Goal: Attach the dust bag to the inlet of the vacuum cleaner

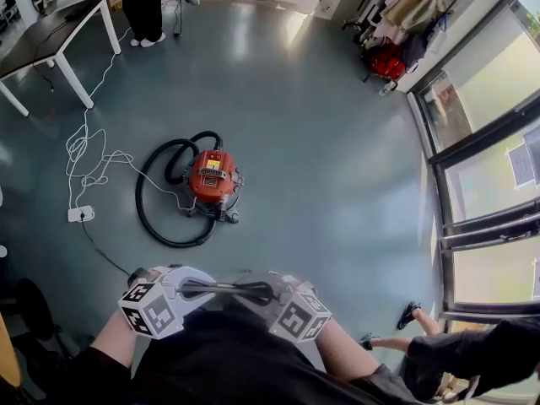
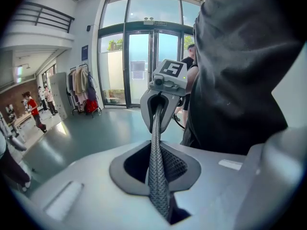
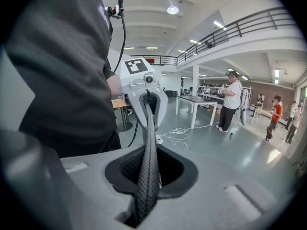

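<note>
The left gripper (image 2: 156, 143) and right gripper (image 3: 147, 143) are both closed on nothing, their 2 tips meeting. Bare floor (image 1: 321, 142) lies open beyond them, and the vacuum cleaner (image 1: 211, 175) stands well apart.

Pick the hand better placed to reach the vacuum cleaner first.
Left, marginally. The vacuum cleaner sits on the floor ahead, nearer the left gripper side than the right gripper; both are far off, jaws together.
</note>
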The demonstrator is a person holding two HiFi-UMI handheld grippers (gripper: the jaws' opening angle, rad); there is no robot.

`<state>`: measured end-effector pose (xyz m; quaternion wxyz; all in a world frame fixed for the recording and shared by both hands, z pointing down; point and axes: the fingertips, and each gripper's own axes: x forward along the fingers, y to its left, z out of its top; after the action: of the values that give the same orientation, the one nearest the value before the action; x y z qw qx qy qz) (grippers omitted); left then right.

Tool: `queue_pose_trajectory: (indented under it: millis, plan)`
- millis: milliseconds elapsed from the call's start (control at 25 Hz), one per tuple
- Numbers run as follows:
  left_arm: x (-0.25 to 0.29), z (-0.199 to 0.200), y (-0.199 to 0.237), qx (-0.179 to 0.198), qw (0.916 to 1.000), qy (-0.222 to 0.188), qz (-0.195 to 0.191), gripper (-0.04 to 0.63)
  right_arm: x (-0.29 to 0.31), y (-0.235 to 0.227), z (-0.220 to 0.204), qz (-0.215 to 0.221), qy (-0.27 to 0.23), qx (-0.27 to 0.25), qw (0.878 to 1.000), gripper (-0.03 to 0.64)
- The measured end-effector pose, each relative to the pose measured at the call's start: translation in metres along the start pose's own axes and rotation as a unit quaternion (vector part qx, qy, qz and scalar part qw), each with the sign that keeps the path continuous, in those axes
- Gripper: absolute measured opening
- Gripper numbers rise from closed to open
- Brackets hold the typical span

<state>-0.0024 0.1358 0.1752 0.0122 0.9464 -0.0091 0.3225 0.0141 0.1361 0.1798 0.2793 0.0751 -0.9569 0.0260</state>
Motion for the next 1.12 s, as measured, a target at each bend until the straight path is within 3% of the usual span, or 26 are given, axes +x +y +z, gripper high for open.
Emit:
queue_pose_trajectory:
  millis: [440, 760, 1120]
  plan:
    - [0.041, 0.000, 0.051, -0.023, 0.9993, 0.002, 0.031, 0.049, -0.006, -0.056, -0.034, 0.027, 0.004, -0.003, 1.000, 0.026]
    - [0.039, -0.035, 0.074, -0.004, 0.9996, -0.001, 0.029, 0.055, 0.031, -0.071, -0.042, -0.009, 0.017, 0.028, 0.999, 0.026]
    - [0.034, -0.083, 0.096, 0.011, 0.9995, -0.017, 0.024, 0.057, 0.081, -0.086, -0.051, -0.051, 0.040, 0.025, 0.998, 0.026]
